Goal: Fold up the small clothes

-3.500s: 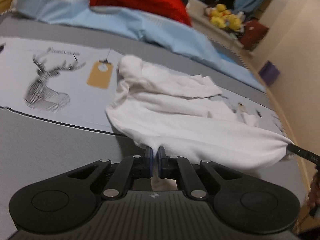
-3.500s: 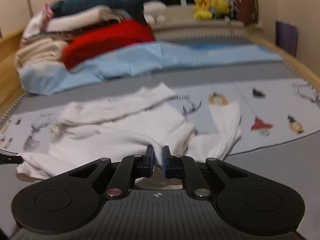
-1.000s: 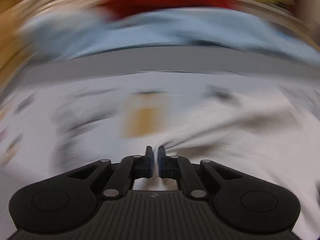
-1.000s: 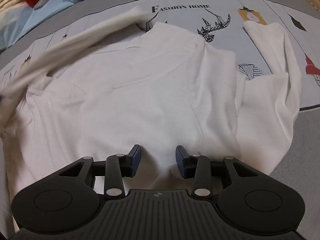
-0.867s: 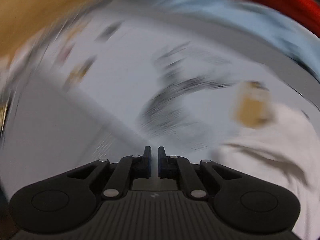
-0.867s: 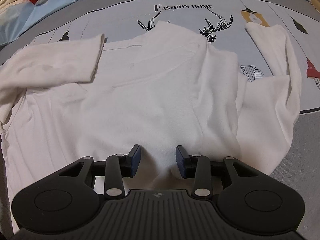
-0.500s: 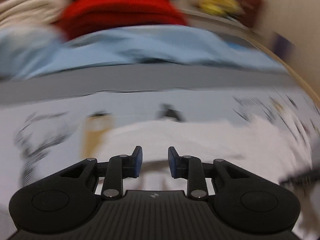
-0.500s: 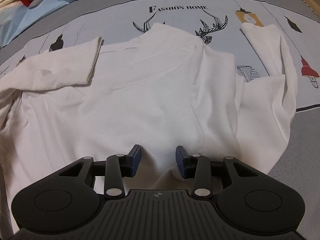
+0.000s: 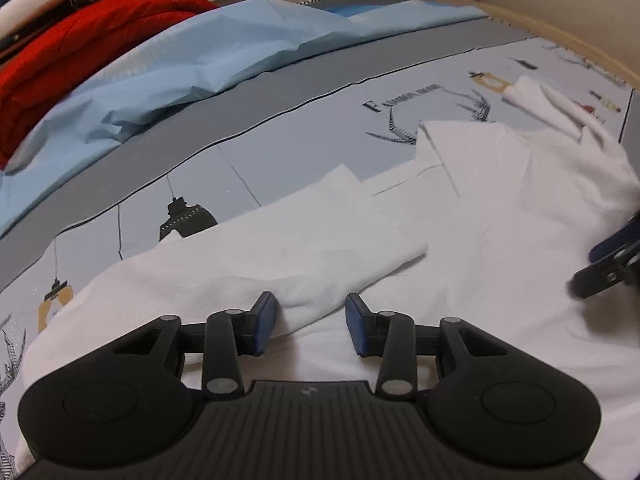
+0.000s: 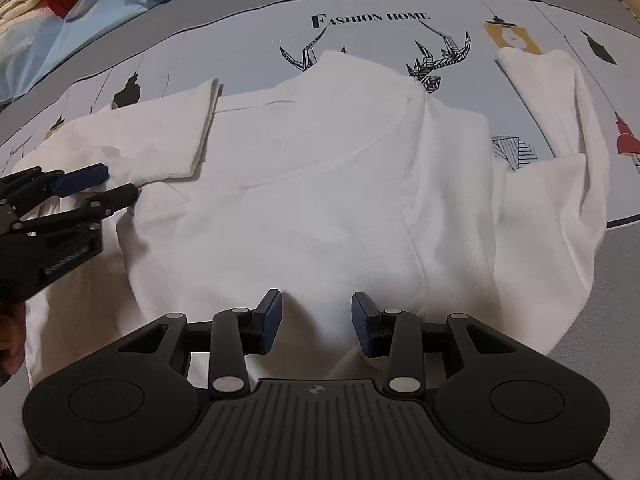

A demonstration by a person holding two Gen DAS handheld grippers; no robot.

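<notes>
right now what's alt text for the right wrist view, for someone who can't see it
A white long-sleeved top lies spread on a printed bedsheet, one sleeve folded over its body and the other sleeve lying out to the side. The right tool hovers open over the hem; the left tool, jaws opening, is beside the folded sleeve.

One white top [image 10: 320, 184] lies on one printed sheet [image 10: 248, 32]. Two grippers: left [image 9: 307, 322], right [image 10: 316, 322]. One red blanket [image 9: 80, 36], upper left.
</notes>
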